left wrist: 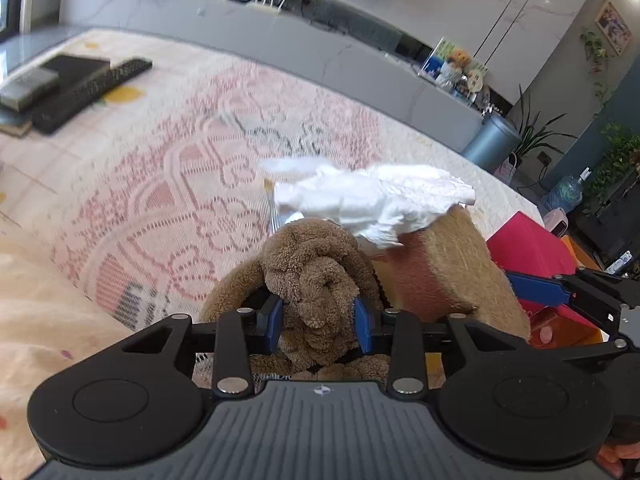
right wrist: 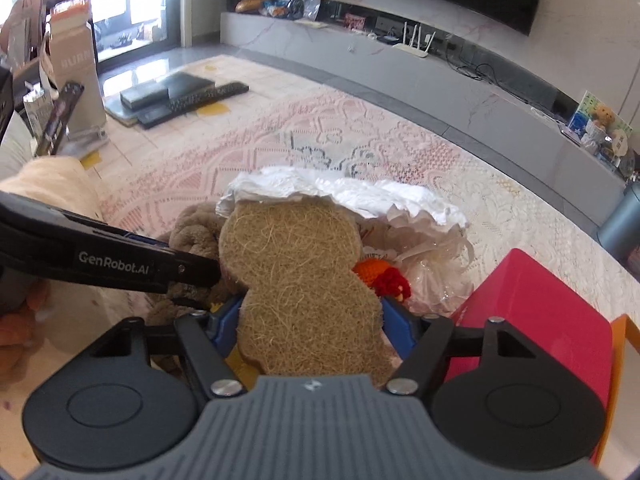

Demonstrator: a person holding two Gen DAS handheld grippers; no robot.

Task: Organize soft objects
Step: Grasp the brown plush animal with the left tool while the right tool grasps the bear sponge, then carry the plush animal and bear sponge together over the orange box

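My left gripper (left wrist: 319, 318) is shut on a brown plush towel bundle (left wrist: 316, 268), its blue pads pressing both sides. My right gripper (right wrist: 310, 326) is shut on a figure-eight loofah sponge (right wrist: 296, 280), brown fibre on top with a pink and yellow foam layer, seen from the side in the left wrist view (left wrist: 452, 264). The two held things are side by side and touching. A crumpled white tissue (left wrist: 372, 196) lies just beyond them, also in the right wrist view (right wrist: 344, 192). An orange and red crochet toy (right wrist: 384, 276) lies behind the sponge.
A clear plastic bag (right wrist: 432, 264) lies by the toy. A pink box (right wrist: 548, 320) on an orange tray (right wrist: 624, 344) stands to the right. A lace cloth (left wrist: 180, 168) covers the surface. A keyboard (left wrist: 92, 92) and dark boxes lie far left.
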